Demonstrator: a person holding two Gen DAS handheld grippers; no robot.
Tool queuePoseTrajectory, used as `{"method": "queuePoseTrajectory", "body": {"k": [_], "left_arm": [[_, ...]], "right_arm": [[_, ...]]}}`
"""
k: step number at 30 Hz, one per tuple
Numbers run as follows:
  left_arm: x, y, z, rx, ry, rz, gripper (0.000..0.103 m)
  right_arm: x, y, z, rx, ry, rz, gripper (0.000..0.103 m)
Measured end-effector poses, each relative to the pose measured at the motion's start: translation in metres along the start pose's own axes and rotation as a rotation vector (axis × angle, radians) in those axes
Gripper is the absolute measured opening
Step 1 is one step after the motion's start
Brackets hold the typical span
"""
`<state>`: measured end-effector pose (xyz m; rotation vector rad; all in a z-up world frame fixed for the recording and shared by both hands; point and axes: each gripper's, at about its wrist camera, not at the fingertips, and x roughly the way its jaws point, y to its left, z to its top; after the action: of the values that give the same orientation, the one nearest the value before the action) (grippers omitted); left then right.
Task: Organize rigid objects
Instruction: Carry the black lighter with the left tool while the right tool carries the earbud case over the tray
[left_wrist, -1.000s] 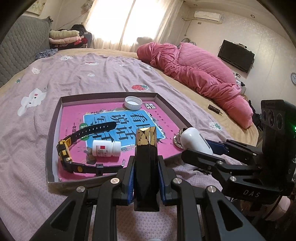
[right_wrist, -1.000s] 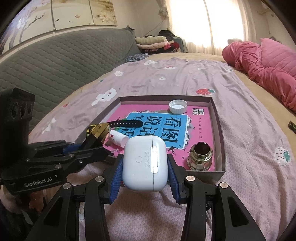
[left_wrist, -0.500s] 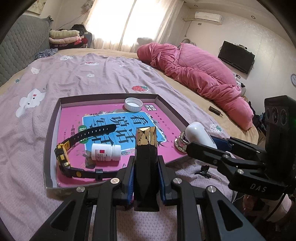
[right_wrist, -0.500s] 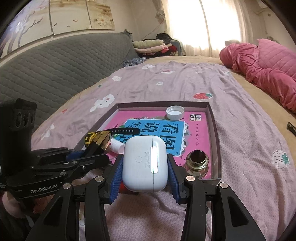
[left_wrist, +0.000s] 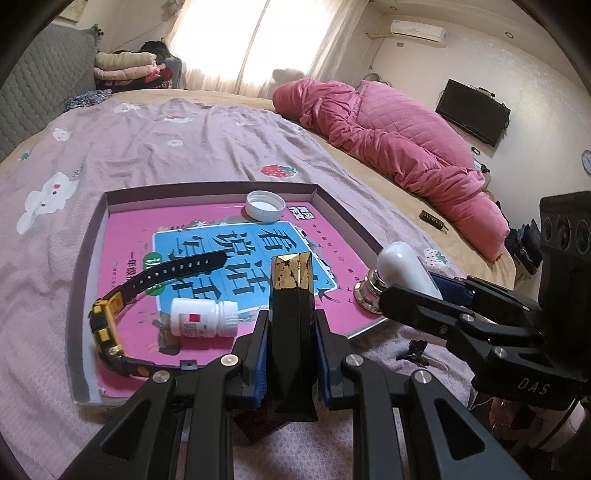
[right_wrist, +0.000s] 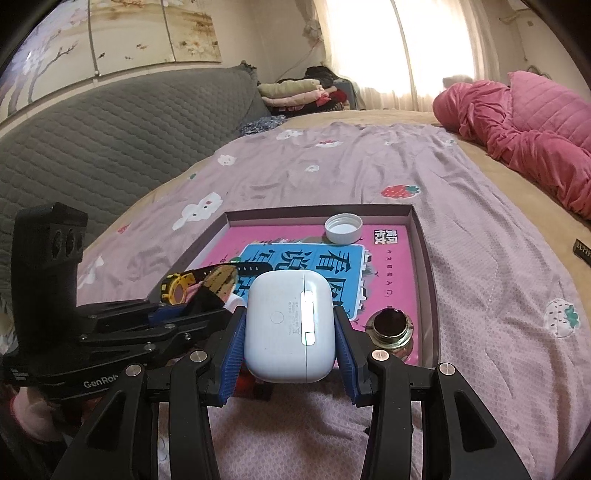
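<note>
My left gripper (left_wrist: 291, 325) is shut on a black faceted box with a gold top (left_wrist: 292, 314), held above the near edge of the shallow tray (left_wrist: 207, 188). My right gripper (right_wrist: 290, 328) is shut on a white earbud case (right_wrist: 290, 325), also just above the tray's near edge. In the tray lie a black and yellow watch (left_wrist: 110, 325), a white pill bottle (left_wrist: 203, 317), a white cap (left_wrist: 265, 206) and a metal fitting (right_wrist: 391, 328). The right gripper and the earbud case (left_wrist: 404, 266) show at the right of the left wrist view.
The tray sits on a purple bedspread (left_wrist: 166, 140) with a pink and blue book cover (left_wrist: 236, 243) as its floor. A pink quilt (left_wrist: 388, 136) lies at the far right. A small dark bar (left_wrist: 433, 220) and a small black clip (left_wrist: 415, 350) lie on the bed right of the tray.
Both grippers have drawn back from the tray and risen a little, each still holding its object. The tray's contents have not moved.
</note>
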<state>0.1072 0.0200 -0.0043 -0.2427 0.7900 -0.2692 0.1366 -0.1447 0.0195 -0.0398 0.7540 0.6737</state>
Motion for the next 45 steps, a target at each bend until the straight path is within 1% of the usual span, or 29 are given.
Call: {"method": "queuePoseTrajectory", "body": {"k": [8,11,13,18,24,34,42,45], "left_arm": [[0.015,-0.005,0.006,0.030,0.036,-0.011,0.022],[0.021,-0.003,0.007,0.036,0.053,0.010,0.022],[0.025,0.000,0.009,0.025,0.065,0.011,0.022],[0.032,0.008,0.011,-0.001,0.094,0.043,0.022],[0.031,0.017,0.015,-0.023,0.085,0.062,0.022],[0.030,0.028,0.015,-0.062,0.078,0.114,0.022],[0.033,0.031,0.012,-0.072,0.088,0.135,0.022],[0.035,0.027,0.011,-0.055,0.094,0.134,0.022]], "right_arm": [[0.007,-0.001,0.004,-0.004,0.006,-0.001,0.046],[0.009,-0.002,0.005,-0.004,0.006,-0.004,0.046],[0.010,-0.003,0.005,0.000,0.009,-0.002,0.046],[0.013,-0.003,0.005,-0.003,0.014,-0.004,0.046],[0.020,-0.004,0.007,-0.006,0.023,-0.005,0.046],[0.035,0.000,0.010,-0.041,0.031,-0.021,0.046],[0.043,-0.002,0.013,-0.043,0.041,-0.032,0.046],[0.047,-0.003,0.013,-0.044,0.047,-0.041,0.046]]}}
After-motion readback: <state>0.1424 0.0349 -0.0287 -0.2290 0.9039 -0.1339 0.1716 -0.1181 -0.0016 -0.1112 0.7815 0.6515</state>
